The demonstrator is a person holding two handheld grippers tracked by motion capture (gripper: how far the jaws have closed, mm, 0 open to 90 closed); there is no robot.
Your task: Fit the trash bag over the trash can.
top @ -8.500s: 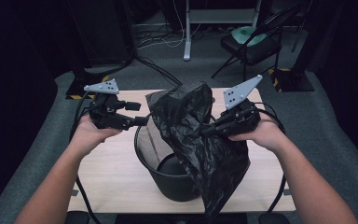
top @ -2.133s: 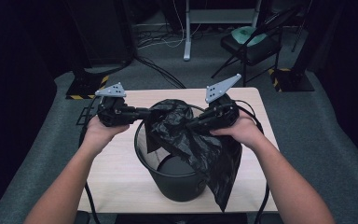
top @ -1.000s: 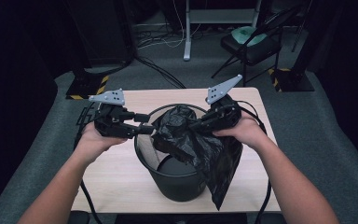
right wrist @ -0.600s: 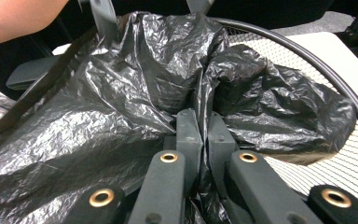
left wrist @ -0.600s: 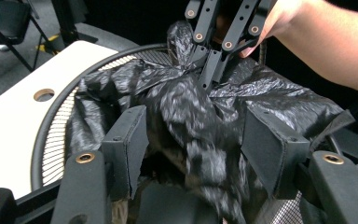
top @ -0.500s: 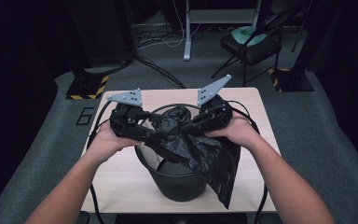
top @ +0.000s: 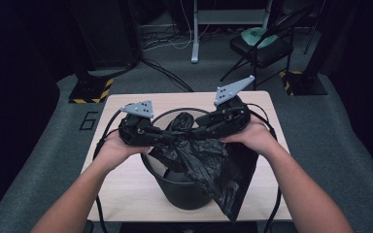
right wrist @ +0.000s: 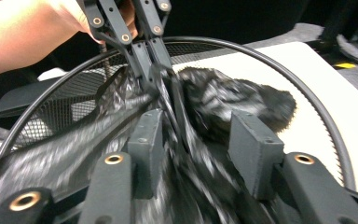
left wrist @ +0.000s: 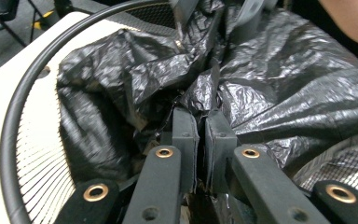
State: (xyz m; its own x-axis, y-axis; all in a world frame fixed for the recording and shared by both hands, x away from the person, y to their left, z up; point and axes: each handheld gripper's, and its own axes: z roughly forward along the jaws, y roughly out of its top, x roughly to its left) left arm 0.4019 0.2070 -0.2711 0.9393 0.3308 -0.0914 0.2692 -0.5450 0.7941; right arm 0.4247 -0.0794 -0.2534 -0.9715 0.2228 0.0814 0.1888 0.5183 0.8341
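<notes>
High view: the crumpled black plastic bin bag drapes over the round black mesh wastebasket on the bench. The left hand-held gripper has just closed, pinching a fold; the right hand-held gripper, just opened, straddles film directly opposite.

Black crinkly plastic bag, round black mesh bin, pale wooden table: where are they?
Black crinkly plastic bag [top: 209, 162], high view, draped middle.
Round black mesh bin [top: 184, 191], high view, front wall.
Pale wooden table [top: 121, 187], high view, bare left part.

Crumpled bin bag blocks the wire bin's mouth.
</notes>
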